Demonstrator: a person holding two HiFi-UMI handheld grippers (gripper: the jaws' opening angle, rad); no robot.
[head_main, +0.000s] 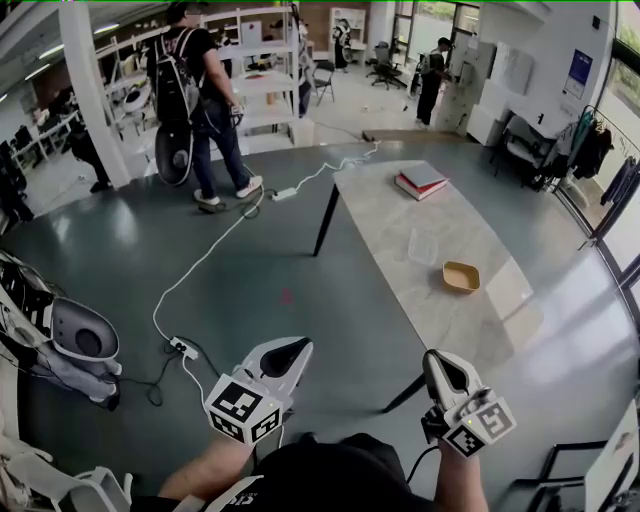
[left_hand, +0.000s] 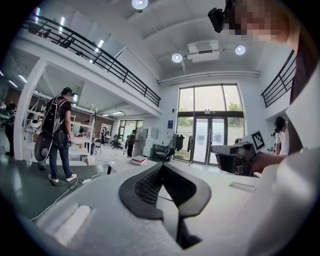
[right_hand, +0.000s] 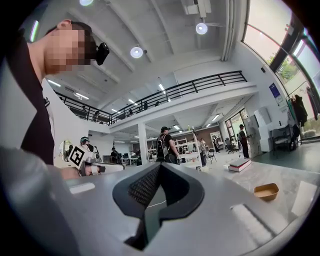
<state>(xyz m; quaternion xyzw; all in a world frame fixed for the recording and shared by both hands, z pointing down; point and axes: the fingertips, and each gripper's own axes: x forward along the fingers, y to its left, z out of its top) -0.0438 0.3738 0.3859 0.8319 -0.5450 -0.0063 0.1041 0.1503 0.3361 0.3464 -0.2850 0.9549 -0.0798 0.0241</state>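
Left tool (head_main: 298, 347) and right tool (head_main: 436, 360) are both pinched shut on nothing, hovering short of the table (head_main: 380, 210), bowl (head_main: 461, 276) well ahead, so I'd call it pre-reach, jaws need opening first.

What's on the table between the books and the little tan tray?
A clear plastic container lies on the table, between the books and the tan tray. It shows in the head view.
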